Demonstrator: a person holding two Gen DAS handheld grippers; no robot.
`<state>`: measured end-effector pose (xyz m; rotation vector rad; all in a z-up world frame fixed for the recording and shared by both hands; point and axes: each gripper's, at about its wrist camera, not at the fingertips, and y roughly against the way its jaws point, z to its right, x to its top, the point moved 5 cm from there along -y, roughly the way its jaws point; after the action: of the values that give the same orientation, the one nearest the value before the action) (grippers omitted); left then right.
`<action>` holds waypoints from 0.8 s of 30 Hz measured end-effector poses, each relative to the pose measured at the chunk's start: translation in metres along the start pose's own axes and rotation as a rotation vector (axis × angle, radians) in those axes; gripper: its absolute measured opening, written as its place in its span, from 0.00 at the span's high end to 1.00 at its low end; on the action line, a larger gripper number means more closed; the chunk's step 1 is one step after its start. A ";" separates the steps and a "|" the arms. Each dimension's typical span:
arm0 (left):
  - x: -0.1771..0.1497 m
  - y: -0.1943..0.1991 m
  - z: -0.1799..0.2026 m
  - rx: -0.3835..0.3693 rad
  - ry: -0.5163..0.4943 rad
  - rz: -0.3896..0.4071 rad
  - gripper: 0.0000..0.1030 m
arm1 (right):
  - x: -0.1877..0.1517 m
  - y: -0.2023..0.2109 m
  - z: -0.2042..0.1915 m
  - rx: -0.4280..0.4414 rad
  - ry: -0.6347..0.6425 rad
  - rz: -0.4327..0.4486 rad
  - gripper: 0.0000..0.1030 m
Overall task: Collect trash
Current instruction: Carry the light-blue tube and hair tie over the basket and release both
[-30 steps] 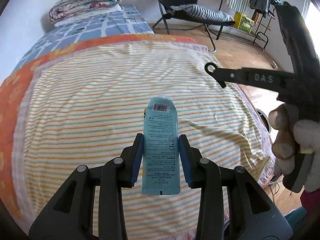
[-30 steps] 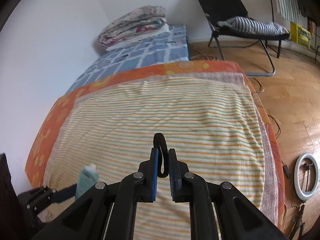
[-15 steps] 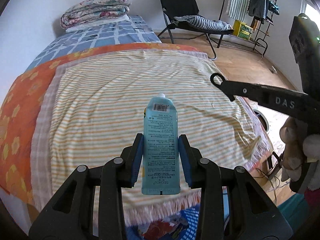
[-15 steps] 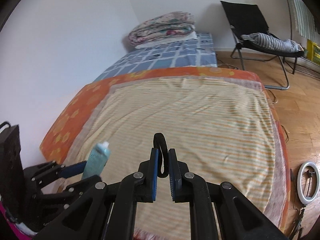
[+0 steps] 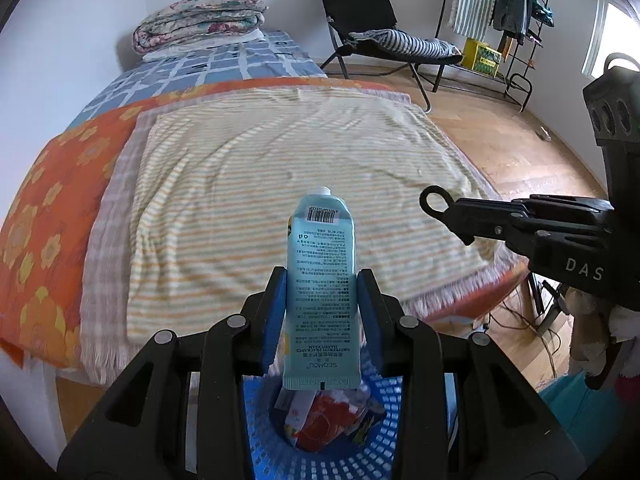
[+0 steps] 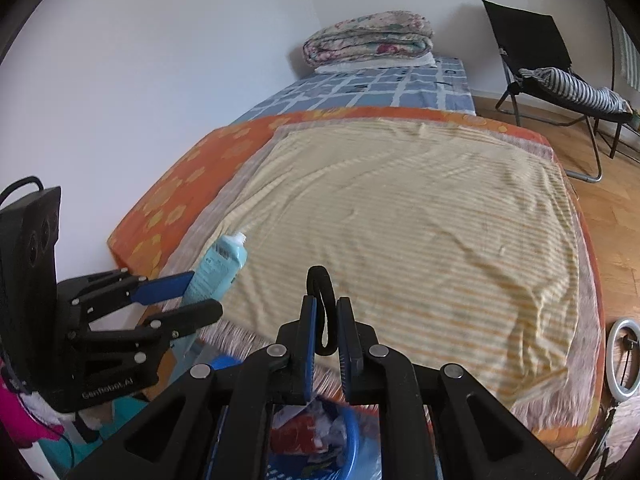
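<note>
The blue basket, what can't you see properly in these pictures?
- Basket: left wrist view, fingers and tube cover its rim; bottom edge cuts it.
- Trash: right wrist view, blurred, half behind the right gripper.
- Black loop: its lower end hidden between pads.

Both grippers pulled back off bed [image 5: 280,168], blue basket [image 5: 384,440] now below

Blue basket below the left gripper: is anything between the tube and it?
Nothing visible blocks it. The left gripper holds the tube directly above the blue basket, which already holds wrappers. The right gripper stays off to the side.
</note>
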<state>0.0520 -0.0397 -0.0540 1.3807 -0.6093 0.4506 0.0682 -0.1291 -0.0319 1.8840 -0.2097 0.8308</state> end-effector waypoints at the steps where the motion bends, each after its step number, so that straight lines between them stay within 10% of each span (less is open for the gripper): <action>1: -0.005 0.002 -0.001 0.001 0.000 -0.003 0.66 | -0.004 0.000 -0.003 0.001 0.005 -0.004 0.92; 24: -0.112 -0.006 -0.008 -0.010 0.029 -0.165 0.66 | -0.101 -0.022 -0.033 0.034 0.034 -0.159 0.92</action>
<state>-0.0290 -0.0270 -0.1305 1.3998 -0.4691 0.3340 -0.0111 -0.1119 -0.1035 1.8898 -0.0239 0.7617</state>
